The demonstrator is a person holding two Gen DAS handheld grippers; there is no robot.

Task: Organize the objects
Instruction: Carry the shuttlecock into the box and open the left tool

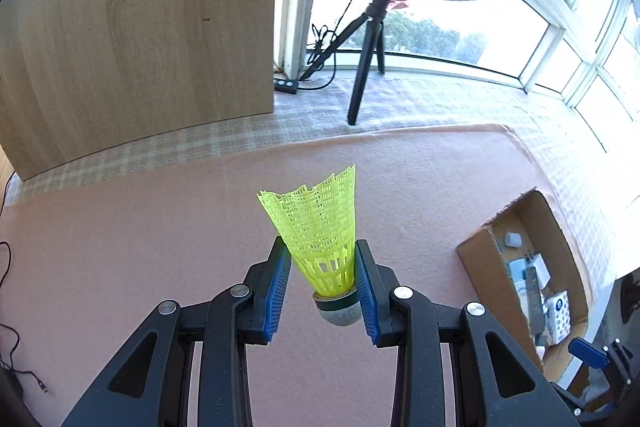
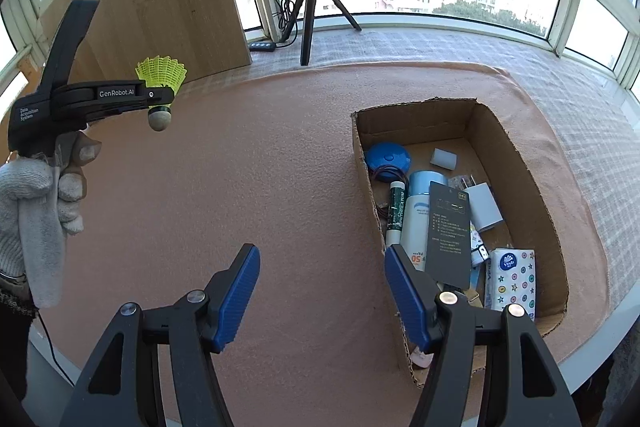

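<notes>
A: One shuttlecock, pinched low on its skirt between the left gripper's jaws, cork below them, held above the surface.
B: And the right gripper?
A: Jaws spread, nothing between; box just beside the right jaw.

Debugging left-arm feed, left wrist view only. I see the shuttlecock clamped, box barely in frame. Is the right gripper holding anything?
Observer: No. The right gripper is open and empty, low over the pink cloth.
Operator: Shuttlecock off the surface?
Observer: Yes. From the right wrist view, the shuttlecock hangs cork-down in the left gripper, well above the cloth.
Operator: What's in the box?
Observer: The cardboard box holds a blue round case, a sunscreen tube, a white charger and a tissue pack.
</notes>
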